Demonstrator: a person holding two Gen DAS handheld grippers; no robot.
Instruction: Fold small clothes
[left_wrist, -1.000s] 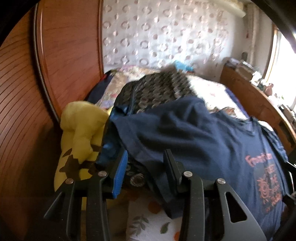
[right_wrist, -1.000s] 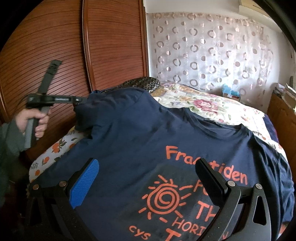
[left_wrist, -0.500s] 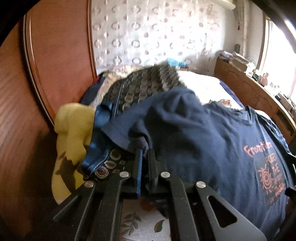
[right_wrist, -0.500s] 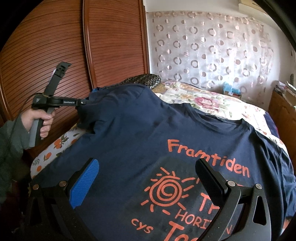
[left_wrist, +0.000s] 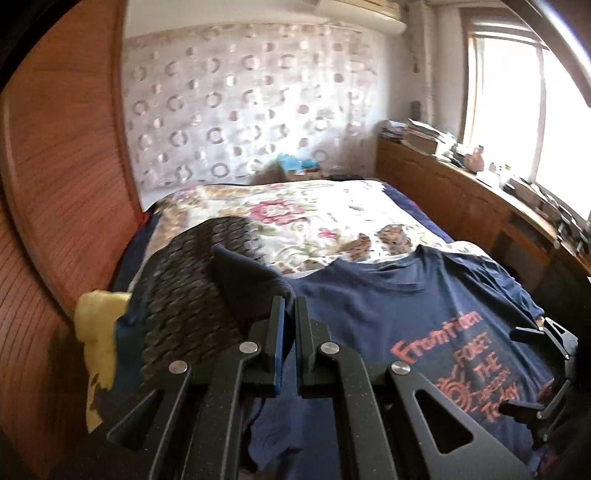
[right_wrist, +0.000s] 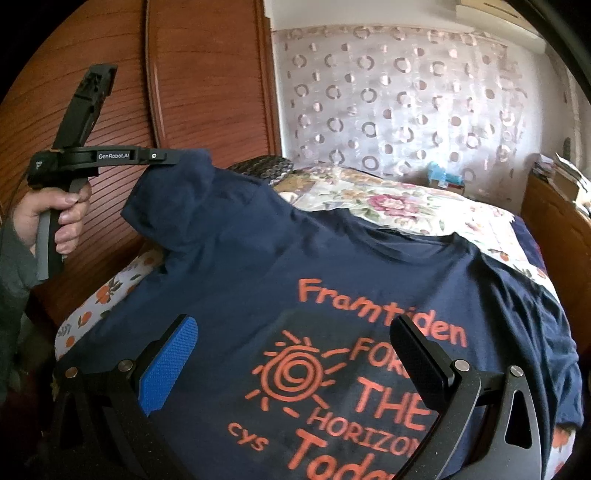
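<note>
We've got the left gripper (left_wrist: 290, 314) clenched on the sleeve (right_wrist: 166, 195) of the navy T-shirt (right_wrist: 295, 258), and the fabric is pinched between the jaws and lifted off the bed (right_wrist: 388, 199). The right gripper (right_wrist: 295, 354) hangs with its jaws spread wide and nothing between them, over the chest print; we can't tell whether its fingers touch the cloth.

The shirt lies face up on the floral bedspread, print readable from our side. Its long axis runs hem-near to collar-far, so it points away from us toward the curtain (right_wrist: 406, 103). The raised sleeve is at the shirt's left edge, up beside the wooden wardrobe (right_wrist: 203, 81), and the rest of the body lies flat. A dark patterned garment (left_wrist: 184, 295) and something yellow (left_wrist: 96, 332) sit just beside that left edge, partly under the sleeve.

The key relation: the held sleeve lies left of and beyond the right gripper, and the fold line we want probably runs parallel to the hem-collar axis. So the left hand likely carries the sleeve across, rightward, toward the print. The left hand is the nearer one, already gripping. The right gripper looks placed to pin the body at the print.

One risk is that the patterned garment snags and drags along with the sleeve.
</note>
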